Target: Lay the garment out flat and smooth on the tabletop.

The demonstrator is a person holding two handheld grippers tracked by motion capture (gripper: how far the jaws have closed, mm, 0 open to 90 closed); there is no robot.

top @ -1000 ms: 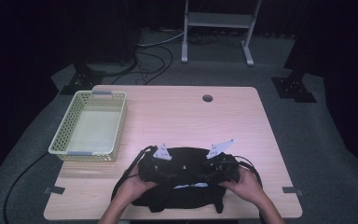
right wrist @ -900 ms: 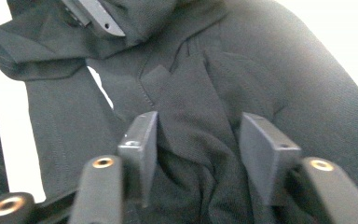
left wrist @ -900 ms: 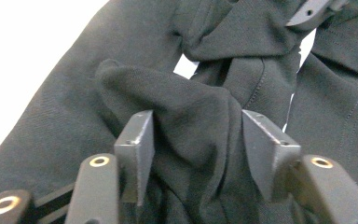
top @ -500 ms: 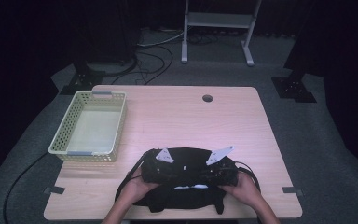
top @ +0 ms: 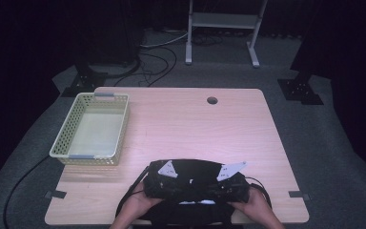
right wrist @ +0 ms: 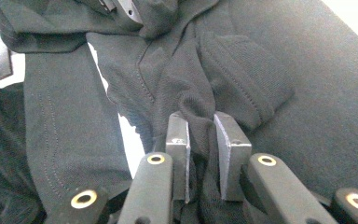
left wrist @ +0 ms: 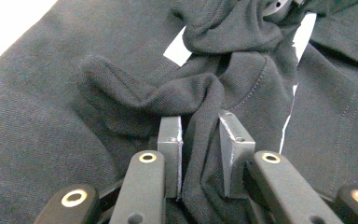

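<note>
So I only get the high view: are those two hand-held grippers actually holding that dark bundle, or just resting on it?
Observer: Holding. The left hand-held gripper pinches a bunched fold of the black knitted cotton garment between its pads; its jaws have just been closing.
Operator: And the other one?
Observer: The right hand-held gripper also clamps a fold of cloth.
Operator: Is the cloth plain?
Observer: Stitched seams run along it in the right gripper view.
</note>
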